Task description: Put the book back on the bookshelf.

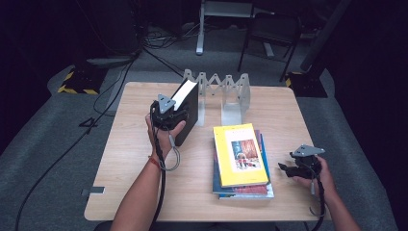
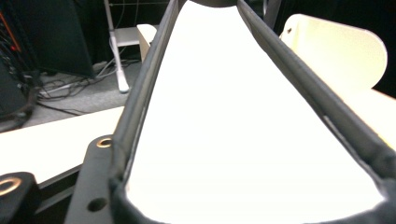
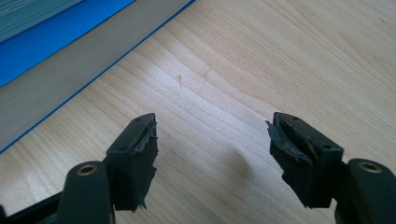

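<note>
— Nearest, then?
— Right gripper (image 1: 287, 169) low at the near right of the table (image 1: 192, 197), fingers (image 3: 135, 149) spread wide, holding nothing, just beside the stack of books (image 1: 242, 161).
— And farther off?
— Left gripper (image 1: 169, 115) around the black book (image 1: 188, 109), held upright. Pressing on it or slack, cannot tell. Behind, a metal book rack (image 1: 226, 89).

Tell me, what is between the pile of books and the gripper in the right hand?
Nothing but bare wooden table. The right gripper view shows its open jaws over plain wood, with the pile of books farther off. The high view shows the same gap beside the right gripper.
</note>
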Tool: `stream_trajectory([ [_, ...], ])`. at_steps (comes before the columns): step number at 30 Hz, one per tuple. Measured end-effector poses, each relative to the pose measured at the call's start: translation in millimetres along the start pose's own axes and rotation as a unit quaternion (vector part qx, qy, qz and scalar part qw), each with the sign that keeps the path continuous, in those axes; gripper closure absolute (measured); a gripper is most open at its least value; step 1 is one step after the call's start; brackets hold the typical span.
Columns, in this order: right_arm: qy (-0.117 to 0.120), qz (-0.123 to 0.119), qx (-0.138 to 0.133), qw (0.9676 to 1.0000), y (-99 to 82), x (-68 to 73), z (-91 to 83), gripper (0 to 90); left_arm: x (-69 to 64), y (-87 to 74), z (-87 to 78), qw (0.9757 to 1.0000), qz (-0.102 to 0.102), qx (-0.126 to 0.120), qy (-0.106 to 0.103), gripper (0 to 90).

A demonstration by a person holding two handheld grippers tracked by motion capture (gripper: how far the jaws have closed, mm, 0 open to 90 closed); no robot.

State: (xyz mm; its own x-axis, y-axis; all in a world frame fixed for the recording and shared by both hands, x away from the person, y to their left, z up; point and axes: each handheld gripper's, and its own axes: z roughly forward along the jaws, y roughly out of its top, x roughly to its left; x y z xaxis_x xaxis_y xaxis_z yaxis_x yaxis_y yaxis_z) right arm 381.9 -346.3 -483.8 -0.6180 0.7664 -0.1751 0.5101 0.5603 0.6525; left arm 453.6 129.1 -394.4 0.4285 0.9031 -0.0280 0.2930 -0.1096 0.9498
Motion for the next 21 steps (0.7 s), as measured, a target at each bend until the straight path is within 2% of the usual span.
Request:
stream_trajectory([
  [8,0.001,-0.004,0.001,1.0,0.2,0.5,0.6,32.9,1.9,2.2,-1.9,1.0,0.001,0.003,-0.004,45.4],
  [10,0.002,-0.005,0.0,1.0,0.2,0.4,0.5,33.0,2.0,3.7,-2.3,0.9998,0.014,0.009,-0.009,46.6],
  [13,0.001,-0.006,0.001,1.0,0.3,0.7,0.5,33.2,0.6,5.8,-1.9,0.9997,0.019,0.014,-0.011,48.5],
  [16,0.001,-0.006,0.004,1.0,0.4,0.6,0.9,33.3,-4.3,10.3,0.2,0.9993,0.031,0.021,-0.005,49.8],
  [21,0.001,-0.005,0.002,1.0,0.2,0.8,0.0,33.5,-6.2,14.2,4.5,0.9996,0.022,0.013,0.009,51.1],
])
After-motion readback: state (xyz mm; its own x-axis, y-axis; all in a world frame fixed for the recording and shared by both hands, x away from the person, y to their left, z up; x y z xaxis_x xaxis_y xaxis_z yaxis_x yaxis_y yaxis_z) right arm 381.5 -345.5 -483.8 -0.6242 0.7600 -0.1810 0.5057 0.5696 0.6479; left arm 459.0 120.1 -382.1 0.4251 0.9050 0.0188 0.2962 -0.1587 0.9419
